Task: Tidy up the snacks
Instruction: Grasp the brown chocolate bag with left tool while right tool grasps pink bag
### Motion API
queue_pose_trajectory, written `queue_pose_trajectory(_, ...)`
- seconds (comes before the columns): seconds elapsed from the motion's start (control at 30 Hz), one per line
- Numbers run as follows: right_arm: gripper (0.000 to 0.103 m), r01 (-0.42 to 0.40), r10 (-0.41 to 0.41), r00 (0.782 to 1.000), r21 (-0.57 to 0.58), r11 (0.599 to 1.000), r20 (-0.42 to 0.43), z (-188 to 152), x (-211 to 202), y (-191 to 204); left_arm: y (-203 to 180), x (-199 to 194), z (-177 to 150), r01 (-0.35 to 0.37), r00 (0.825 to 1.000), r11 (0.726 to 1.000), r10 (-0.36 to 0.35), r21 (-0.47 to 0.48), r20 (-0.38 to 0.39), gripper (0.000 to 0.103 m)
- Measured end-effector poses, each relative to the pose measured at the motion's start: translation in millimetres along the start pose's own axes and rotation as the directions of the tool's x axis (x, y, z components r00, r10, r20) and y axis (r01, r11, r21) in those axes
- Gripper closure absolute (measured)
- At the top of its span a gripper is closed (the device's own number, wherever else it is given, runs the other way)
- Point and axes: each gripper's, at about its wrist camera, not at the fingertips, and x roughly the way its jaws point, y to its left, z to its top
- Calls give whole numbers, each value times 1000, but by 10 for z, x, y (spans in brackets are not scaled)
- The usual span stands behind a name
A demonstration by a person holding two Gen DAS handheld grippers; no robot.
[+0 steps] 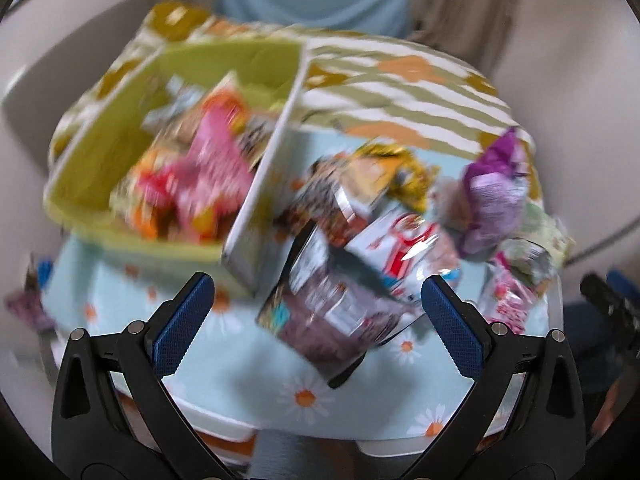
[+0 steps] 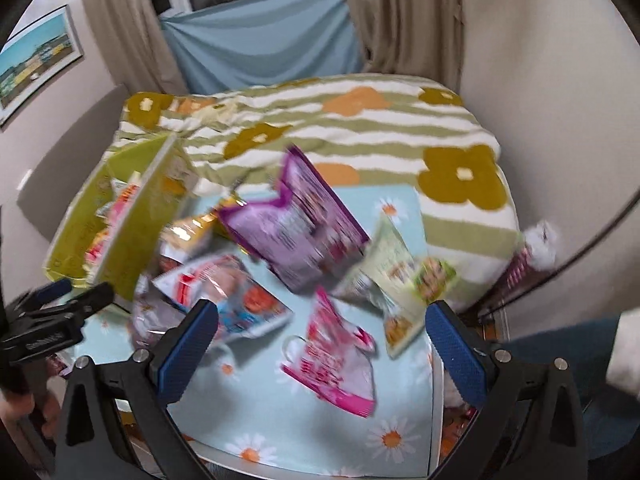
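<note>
The views are blurred by motion. A lime green box (image 1: 92,160) at the left holds several bright snack packets, and its pale flap (image 1: 272,168) stands up on the right side. Loose packets lie on the daisy cloth (image 1: 248,368). They include a dark brown packet (image 1: 332,312), a red-and-white one (image 1: 400,248) and a purple one (image 1: 492,196). My left gripper (image 1: 316,284) is open, hovering just before the brown packet. My right gripper (image 2: 322,308) is open over a pink packet (image 2: 332,364), with the purple packet (image 2: 296,216) and a pale green packet (image 2: 396,280) beyond.
A green-striped blanket with orange and olive flowers (image 2: 360,128) lies behind the cloth. Beyond it are beige curtains (image 2: 400,12) and a blue sheet (image 2: 264,36). The left gripper (image 2: 78,290) shows at the left of the right wrist view, beside the box (image 2: 124,220).
</note>
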Motion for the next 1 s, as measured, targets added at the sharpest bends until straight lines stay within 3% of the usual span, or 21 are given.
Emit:
queue_pose_trajectory(0.23, 0, -24, 26, 998, 37, 999, -65, -385, 418, -135, 217, 416, -256, -45, 999, 974, 42, -224, -18, 0)
queue_pose_trajectory(0.33, 0, -35, 38, 997, 49, 998, -68, -522, 519, -147, 248, 568, -320, -20, 1000, 957, 12, -289, -27, 0)
queue_pose_trajectory(0.43, 0, -31, 34, 997, 39, 999, -75, -599, 613, -144, 209, 721, -378, -6, 999, 952, -10, -305, -52, 0)
queue_pose_trajectory(0.6, 0, -37, 43, 994, 61, 997, -96, -643, 730, -168, 225, 866, -480, 54, 994, 936, -83, -349, -69, 15)
queue_pose_trajectory(0.67, 0, -35, 42, 994, 64, 997, -104, -650, 768, -171, 224, 891, -515, 60, 992, 938, -95, -343, -85, 44)
queue_pose_trajectory(1.0, 1, -14, 21, 992, 58, 998, -121, -680, 945, -215, 160, 843, -689, 43, 992, 964, -73, -261, -104, 47)
